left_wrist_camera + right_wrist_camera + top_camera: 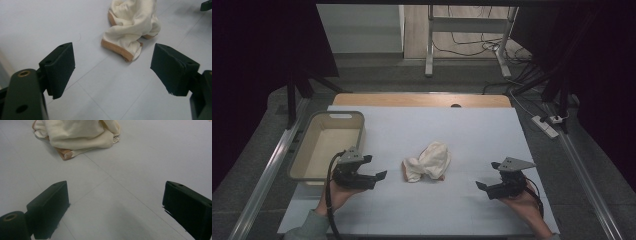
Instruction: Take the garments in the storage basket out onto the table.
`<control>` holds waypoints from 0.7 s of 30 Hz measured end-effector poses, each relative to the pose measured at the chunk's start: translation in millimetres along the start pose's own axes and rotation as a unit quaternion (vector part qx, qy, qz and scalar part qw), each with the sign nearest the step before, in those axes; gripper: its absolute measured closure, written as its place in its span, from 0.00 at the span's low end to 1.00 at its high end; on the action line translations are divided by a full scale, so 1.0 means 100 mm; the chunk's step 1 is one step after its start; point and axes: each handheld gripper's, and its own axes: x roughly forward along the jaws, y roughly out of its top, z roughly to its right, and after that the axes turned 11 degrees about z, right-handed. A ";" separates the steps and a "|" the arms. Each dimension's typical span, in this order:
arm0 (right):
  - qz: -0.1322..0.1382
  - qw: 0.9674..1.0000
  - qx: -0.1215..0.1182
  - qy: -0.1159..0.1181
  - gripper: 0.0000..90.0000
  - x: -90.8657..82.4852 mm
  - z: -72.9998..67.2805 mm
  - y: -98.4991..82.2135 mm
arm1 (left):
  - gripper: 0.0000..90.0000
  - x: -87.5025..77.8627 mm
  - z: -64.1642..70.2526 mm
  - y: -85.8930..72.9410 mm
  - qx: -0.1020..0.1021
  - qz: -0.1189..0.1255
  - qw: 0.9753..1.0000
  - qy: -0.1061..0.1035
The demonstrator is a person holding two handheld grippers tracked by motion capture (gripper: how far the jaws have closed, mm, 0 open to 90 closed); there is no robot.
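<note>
In the high view, a crumpled cream cloth (428, 161) with a tan edge lies on the white table (472, 205) at the centre of the frame, between the left gripper (380, 176) at lower left and the right gripper (481, 187) at lower right, clear of both. Both grippers point inward at the cloth with jaws spread wide and nothing between them; the cloth sits at top centre of the left gripper view (132, 25) and upper left of the right gripper view (77, 135). A beige tub (307, 135) stands at left of the high view, just behind the left gripper.
</note>
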 end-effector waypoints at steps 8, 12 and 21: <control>0.005 1.000 0.002 -0.001 0.08 -0.01 -0.01 0.00 | 0.21 -0.07 -0.01 -0.08 -0.010 -0.001 1.000 -0.001; 0.007 1.000 0.001 -0.002 0.08 -0.01 -0.01 0.01 | 0.21 -0.09 -0.01 -0.11 -0.011 -0.001 1.000 -0.001; 0.010 1.000 -0.002 -0.004 0.08 -0.02 -0.01 0.01 | 0.21 -0.10 -0.04 -0.11 -0.013 0.002 1.000 0.001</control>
